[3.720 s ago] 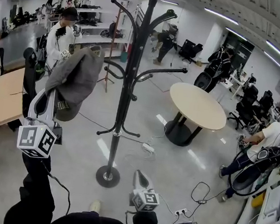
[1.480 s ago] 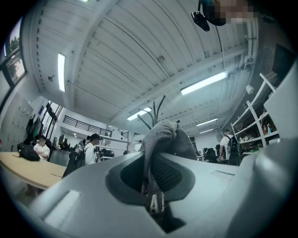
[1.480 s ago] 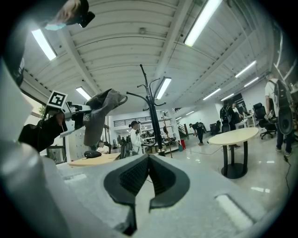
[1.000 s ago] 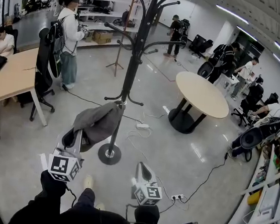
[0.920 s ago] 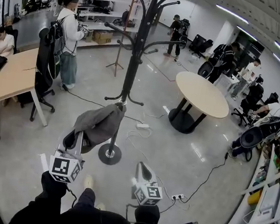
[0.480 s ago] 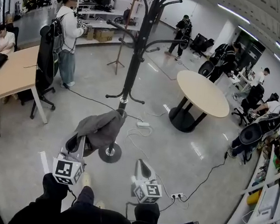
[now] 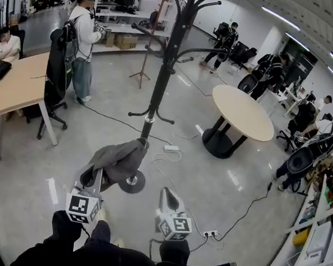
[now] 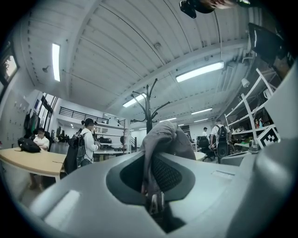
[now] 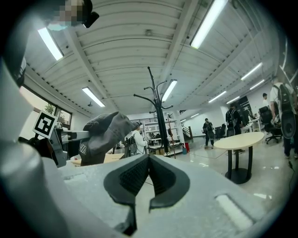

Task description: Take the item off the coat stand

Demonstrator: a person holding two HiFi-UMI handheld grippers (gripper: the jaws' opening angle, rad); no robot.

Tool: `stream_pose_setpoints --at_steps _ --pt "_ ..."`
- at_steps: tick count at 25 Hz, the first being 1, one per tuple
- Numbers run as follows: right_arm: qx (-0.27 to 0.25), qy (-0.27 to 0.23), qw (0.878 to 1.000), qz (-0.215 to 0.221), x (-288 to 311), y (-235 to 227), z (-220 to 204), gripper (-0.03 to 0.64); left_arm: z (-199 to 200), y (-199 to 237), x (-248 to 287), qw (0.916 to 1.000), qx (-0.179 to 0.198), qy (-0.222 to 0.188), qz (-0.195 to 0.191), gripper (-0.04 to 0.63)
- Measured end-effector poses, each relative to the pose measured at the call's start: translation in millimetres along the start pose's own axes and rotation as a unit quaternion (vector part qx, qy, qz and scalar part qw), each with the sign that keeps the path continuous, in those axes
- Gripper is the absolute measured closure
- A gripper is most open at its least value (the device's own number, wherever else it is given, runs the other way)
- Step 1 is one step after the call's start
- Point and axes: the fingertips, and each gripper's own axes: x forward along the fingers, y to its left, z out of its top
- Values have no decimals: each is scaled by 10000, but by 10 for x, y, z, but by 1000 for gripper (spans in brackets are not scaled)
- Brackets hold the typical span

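Observation:
The item is a grey cap [image 7: 118, 159], off the black coat stand [image 7: 161, 80] and hanging low in front of the stand's round base. My left gripper [image 7: 97, 175] is shut on the cap's edge; in the left gripper view the cap's cloth [image 8: 165, 139] is pinched between the closed jaws of the left gripper [image 8: 150, 183], with the coat stand [image 8: 147, 107] behind it. My right gripper [image 7: 168, 194] is low at the right of the base, shut and empty. In the right gripper view the right gripper [image 9: 148, 163] has its pads together, with the cap [image 9: 104, 132] at left and the coat stand [image 9: 160, 107] ahead.
A round table [image 7: 244, 112] stands right of the stand, a wooden desk [image 7: 8, 95] at left with a jacket-draped chair [image 7: 58, 74]. A person [image 7: 81, 40] stands behind it. Cables [image 7: 175, 157] and a power strip [image 7: 210, 233] lie on the floor. Shelves [image 7: 322, 239] line the right.
My left gripper has sunk with the cap, from hook height beside the stand down to near its base. The right gripper has stayed where it was.

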Motion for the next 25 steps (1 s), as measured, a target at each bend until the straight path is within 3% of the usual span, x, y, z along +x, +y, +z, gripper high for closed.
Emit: stream_pose_setpoints --at_steps 25 --pt "-70 -45 9999 134 56 116 28 615 -381 -7 -155 9996 61 287 -40 569"
